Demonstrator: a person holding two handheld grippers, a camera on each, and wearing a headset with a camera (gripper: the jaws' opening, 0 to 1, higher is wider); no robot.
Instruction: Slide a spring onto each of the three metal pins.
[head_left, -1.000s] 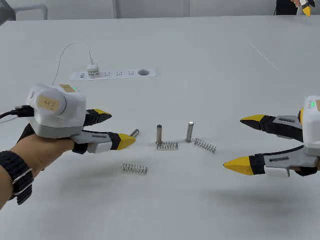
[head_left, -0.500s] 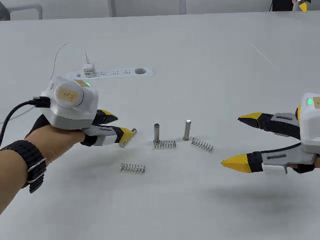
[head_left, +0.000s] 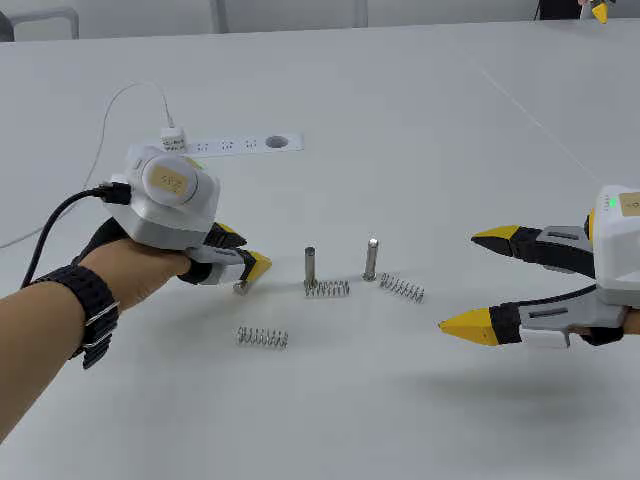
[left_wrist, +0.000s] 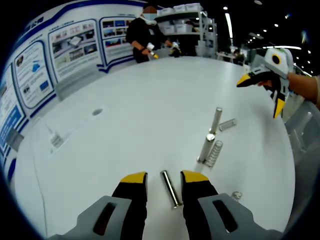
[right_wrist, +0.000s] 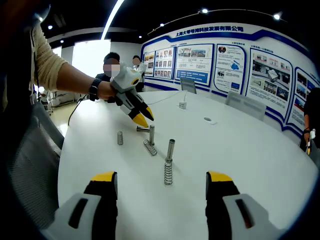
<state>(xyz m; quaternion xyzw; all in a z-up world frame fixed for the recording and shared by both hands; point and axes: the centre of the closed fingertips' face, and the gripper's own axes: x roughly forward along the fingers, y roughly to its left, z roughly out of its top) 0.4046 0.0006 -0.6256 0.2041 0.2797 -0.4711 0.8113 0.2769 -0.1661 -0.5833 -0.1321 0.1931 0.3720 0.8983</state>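
The left hand-held gripper (left_wrist: 164, 176) is down at the white worktop (head_left: 420, 150), jaws slightly apart and straddling the fallen pin (left_wrist: 170, 188) without visibly gripping it, probably to stand it up. To its right the middle pin (head_left: 310, 267) and right pin (head_left: 372, 257) stand upright, bare. The near spring (head_left: 263, 338), middle spring (head_left: 328, 289) and right spring (head_left: 402, 289) lie loose beside them. The right hand-held gripper (head_left: 482, 282) hovers at the right, jaws spread wide, empty.

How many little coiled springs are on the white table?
3: one small silver coil spring lies alone near the camera, one at the base of an upright silver metal pin, one beside the other upright pin.
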